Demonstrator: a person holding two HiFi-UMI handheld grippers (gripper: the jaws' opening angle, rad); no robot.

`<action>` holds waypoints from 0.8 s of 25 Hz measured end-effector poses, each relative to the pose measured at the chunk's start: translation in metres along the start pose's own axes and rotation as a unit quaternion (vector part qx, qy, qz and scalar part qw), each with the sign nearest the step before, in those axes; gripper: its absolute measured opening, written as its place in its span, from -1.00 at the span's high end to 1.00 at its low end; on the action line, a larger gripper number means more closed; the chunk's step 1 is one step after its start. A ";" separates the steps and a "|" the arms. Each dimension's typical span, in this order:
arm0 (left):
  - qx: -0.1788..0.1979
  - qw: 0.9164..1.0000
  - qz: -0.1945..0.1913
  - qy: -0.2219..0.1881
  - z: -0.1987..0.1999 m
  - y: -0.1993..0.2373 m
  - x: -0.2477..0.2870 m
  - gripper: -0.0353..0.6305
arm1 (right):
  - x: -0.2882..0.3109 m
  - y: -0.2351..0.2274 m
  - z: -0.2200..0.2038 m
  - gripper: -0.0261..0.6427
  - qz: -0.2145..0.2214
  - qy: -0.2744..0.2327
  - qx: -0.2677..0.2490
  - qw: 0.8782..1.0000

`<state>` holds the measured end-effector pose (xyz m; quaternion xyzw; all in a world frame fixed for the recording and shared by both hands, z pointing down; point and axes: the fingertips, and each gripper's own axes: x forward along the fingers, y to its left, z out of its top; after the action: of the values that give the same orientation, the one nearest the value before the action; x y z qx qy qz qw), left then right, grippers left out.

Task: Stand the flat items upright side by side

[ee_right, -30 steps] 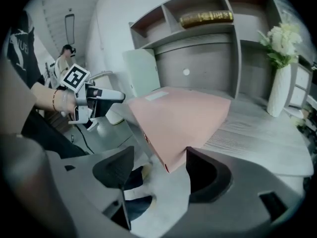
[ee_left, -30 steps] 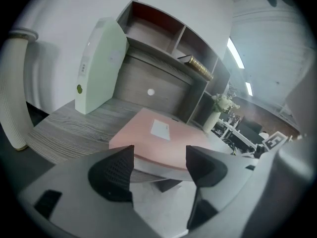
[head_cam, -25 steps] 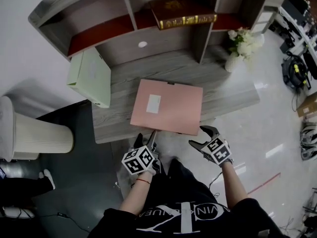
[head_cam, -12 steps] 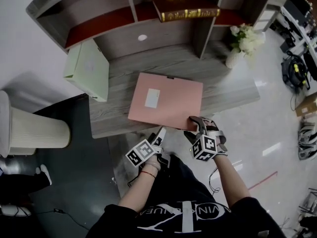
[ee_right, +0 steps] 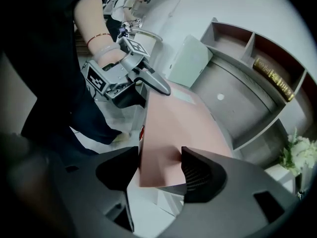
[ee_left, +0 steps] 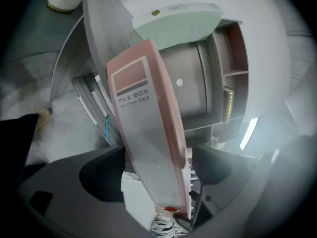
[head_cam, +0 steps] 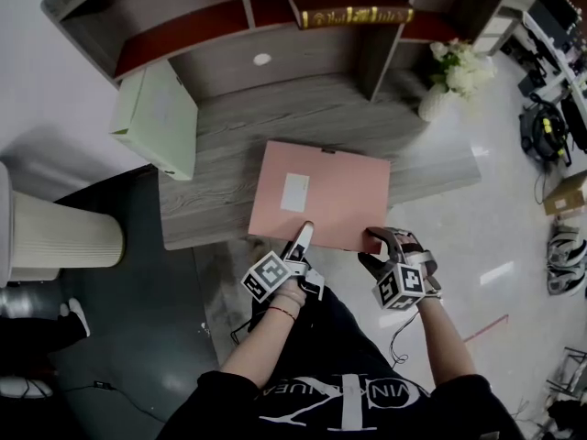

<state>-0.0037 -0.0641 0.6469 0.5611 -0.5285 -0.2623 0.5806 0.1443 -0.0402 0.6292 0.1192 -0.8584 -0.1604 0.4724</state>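
The pink file box (head_cam: 321, 195) lies flat at the front edge of the desk (head_cam: 229, 126), and its near side hangs a little over this edge. We think this is why both grippers come from the front, where a jaw can pass under it. The right gripper (head_cam: 374, 248) has just been closing, and its pads now seem to press the near right corner of the box from both sides. The left gripper (head_cam: 301, 236) has just been opening. Its jaws stand wide, with the near side of the box between them but free of the pads. The box is a thin, stiff rectangle, smooth, with a white label, and the desk shows grey wood grain. The pale green file box (head_cam: 156, 117) already stands on edge at the desk's left edge.
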 end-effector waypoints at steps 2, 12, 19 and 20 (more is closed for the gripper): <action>-0.037 0.999 -0.020 -0.018 0.002 0.002 0.002 -0.31 | -0.004 0.002 -0.003 0.09 0.002 -0.005 0.006 1.000; -0.050 0.998 -0.011 -0.031 0.009 0.000 -0.012 -0.04 | -0.006 0.006 0.008 0.06 0.011 -0.038 0.066 0.997; 0.017 0.999 0.006 -0.046 0.044 -0.021 -0.024 -0.02 | 0.003 -0.007 0.036 0.06 0.028 -0.089 0.128 0.987; 0.027 0.998 0.008 -0.048 0.050 -0.024 -0.026 -0.02 | 0.006 -0.009 0.041 0.06 0.030 -0.096 0.139 0.985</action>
<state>-0.0499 -0.0655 0.6067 0.5592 -0.5672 -0.2702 0.5409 0.1069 -0.0442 0.6097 0.1419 -0.9168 -0.0355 0.3716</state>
